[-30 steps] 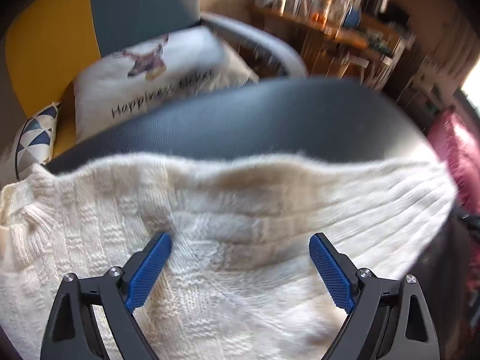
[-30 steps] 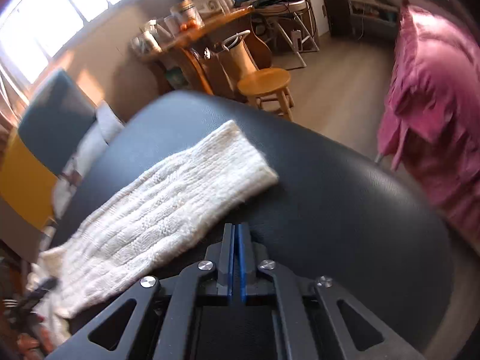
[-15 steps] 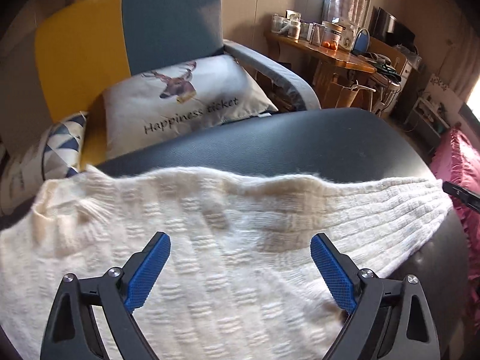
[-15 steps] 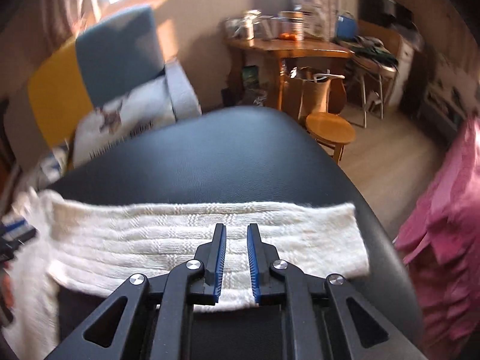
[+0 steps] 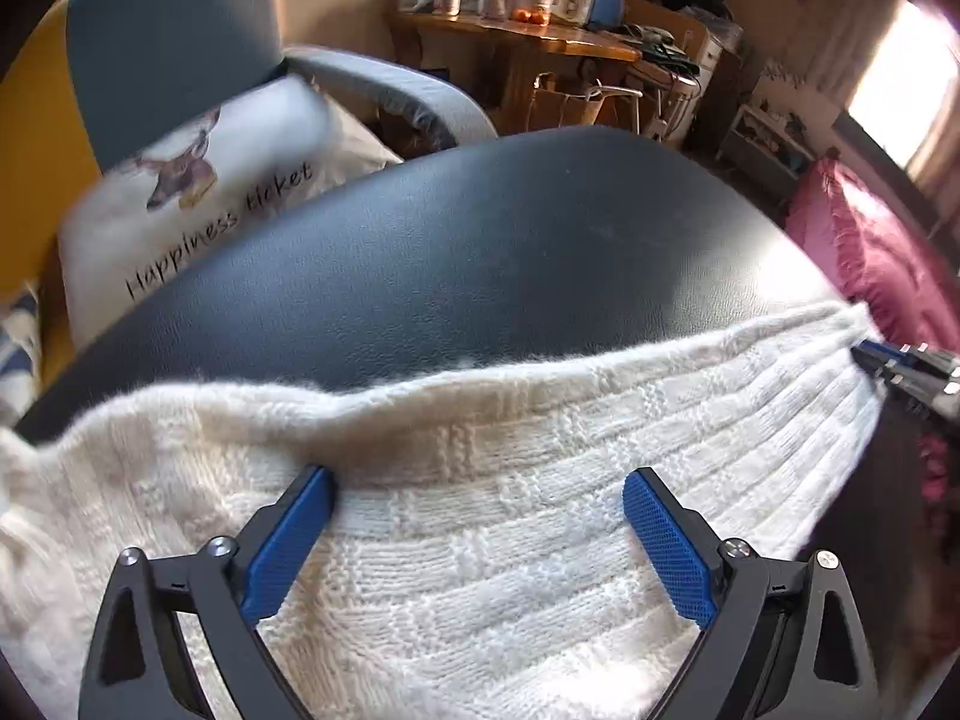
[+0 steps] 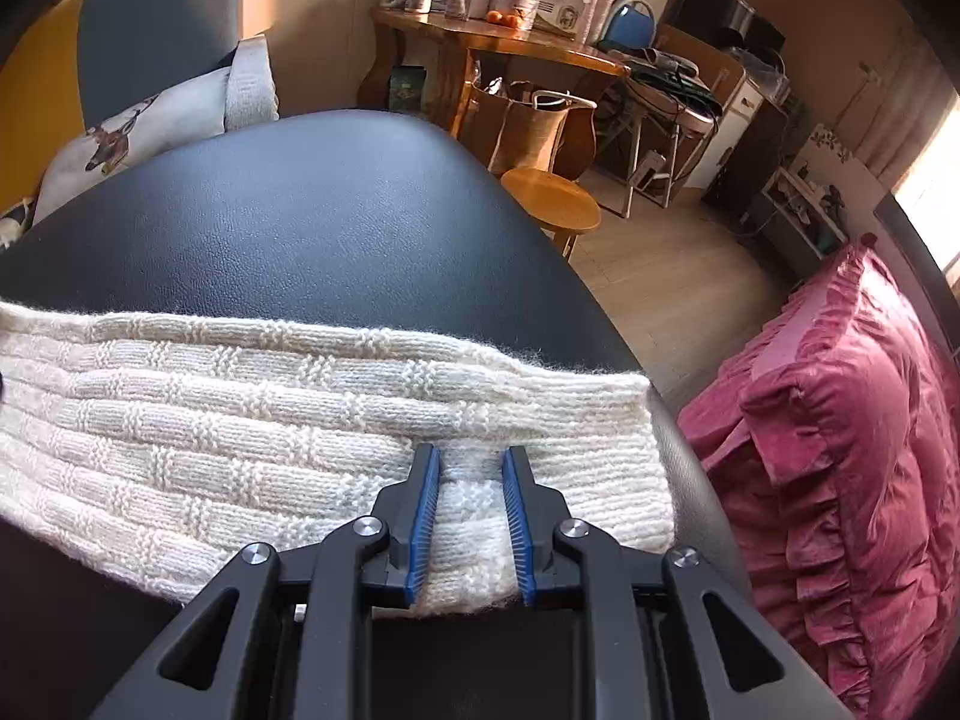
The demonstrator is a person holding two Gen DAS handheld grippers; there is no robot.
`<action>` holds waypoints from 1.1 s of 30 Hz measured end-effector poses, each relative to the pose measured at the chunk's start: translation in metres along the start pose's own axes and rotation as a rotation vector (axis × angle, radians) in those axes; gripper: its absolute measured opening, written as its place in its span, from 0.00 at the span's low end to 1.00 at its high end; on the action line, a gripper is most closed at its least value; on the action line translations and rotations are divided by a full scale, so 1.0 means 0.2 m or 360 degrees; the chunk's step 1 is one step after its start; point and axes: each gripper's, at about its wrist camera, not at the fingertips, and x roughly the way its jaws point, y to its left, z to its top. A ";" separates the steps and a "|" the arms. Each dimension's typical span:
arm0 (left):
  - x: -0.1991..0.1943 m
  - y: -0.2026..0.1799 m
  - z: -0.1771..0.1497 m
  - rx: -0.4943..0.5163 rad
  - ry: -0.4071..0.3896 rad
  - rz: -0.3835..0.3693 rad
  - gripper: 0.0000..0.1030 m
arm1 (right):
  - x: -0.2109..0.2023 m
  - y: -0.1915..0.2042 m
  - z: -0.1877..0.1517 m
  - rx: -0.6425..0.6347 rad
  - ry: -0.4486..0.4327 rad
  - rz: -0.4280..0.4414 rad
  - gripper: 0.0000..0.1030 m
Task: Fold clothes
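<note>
1. Right wrist view: right claw [image 6: 470, 468] narrowly straddles the sweater [image 6: 240, 408] cuff on the desk [image 6: 288, 222], lower centre.
2. Left claw [image 5: 477, 489] spread wide over soft, floppy knit (grip the edges).

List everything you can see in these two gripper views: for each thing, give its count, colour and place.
cream knitted sweater: one, cream, spread on the black table, one sleeve stretched rightward
black leather-look table: one, black, under the sweater
white deer-print cushion: one, white, on the armchair
blue and yellow armchair: one, beyond the table, left
wooden side table: one, brown, at the back, carrying jars
round wooden stool: one, light brown, on the floor
pink ruffled cover: one, pink, far right
left gripper: one, black with blue pads, wide open over the sweater
right gripper: one, same colours, slightly open, astride the sleeve's cuff end
</note>
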 end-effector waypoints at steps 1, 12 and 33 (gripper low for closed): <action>-0.01 -0.01 0.00 0.0006 -0.0002 -0.0008 0.96 | 0.00 -0.01 -0.01 0.0012 0.0003 0.0010 0.20; -0.47 0.29 -0.23 -0.0450 -0.0183 -0.0095 0.95 | -0.11 -0.45 -0.24 0.0970 -0.0189 0.0861 0.22; -0.49 0.32 -0.72 -0.0556 -0.0047 0.0097 0.96 | 0.07 -0.47 -0.28 0.1417 -0.0120 0.0906 0.07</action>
